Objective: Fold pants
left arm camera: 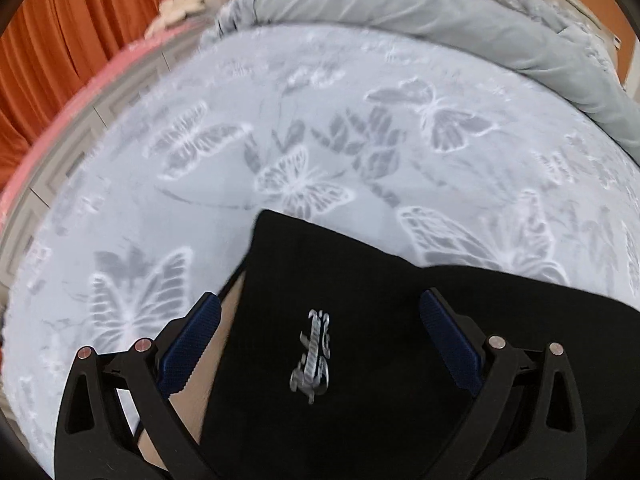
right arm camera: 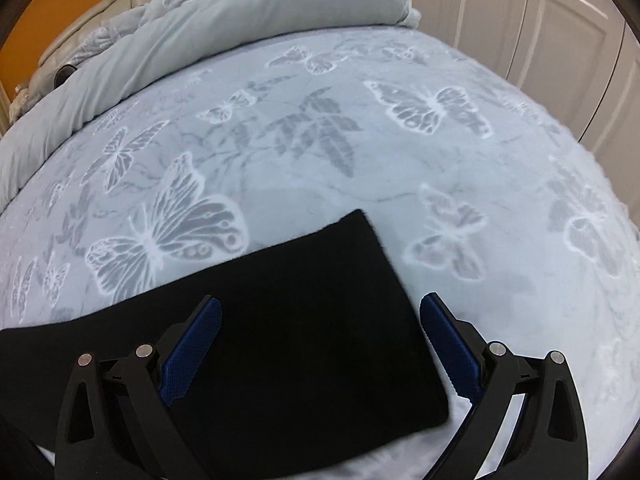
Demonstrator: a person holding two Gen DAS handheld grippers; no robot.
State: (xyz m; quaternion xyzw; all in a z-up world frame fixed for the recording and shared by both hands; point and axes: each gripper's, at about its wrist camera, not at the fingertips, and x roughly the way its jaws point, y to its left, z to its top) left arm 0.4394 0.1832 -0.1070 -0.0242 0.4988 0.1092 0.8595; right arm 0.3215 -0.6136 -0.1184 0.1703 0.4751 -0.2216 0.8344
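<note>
The black pants (left arm camera: 360, 320) lie flat on a pale blue bed cover with butterfly prints (left arm camera: 280, 140). A silver logo (left arm camera: 312, 356) shows on the cloth in the left wrist view. My left gripper (left arm camera: 320, 304) is open above the pants, its blue pads (left arm camera: 188, 348) wide apart, holding nothing. In the right wrist view the pants (right arm camera: 300, 320) end in a straight edge at the right. My right gripper (right arm camera: 320, 308) is open above that end, empty.
A rolled grey duvet (left arm camera: 400, 4) lies along the far side of the bed, also in the right wrist view (right arm camera: 200, 28). Orange curtains (left arm camera: 80, 32) hang at the left. White wardrobe doors (right arm camera: 540, 20) stand at the right. The cover (right arm camera: 440, 160) stretches beyond the pants.
</note>
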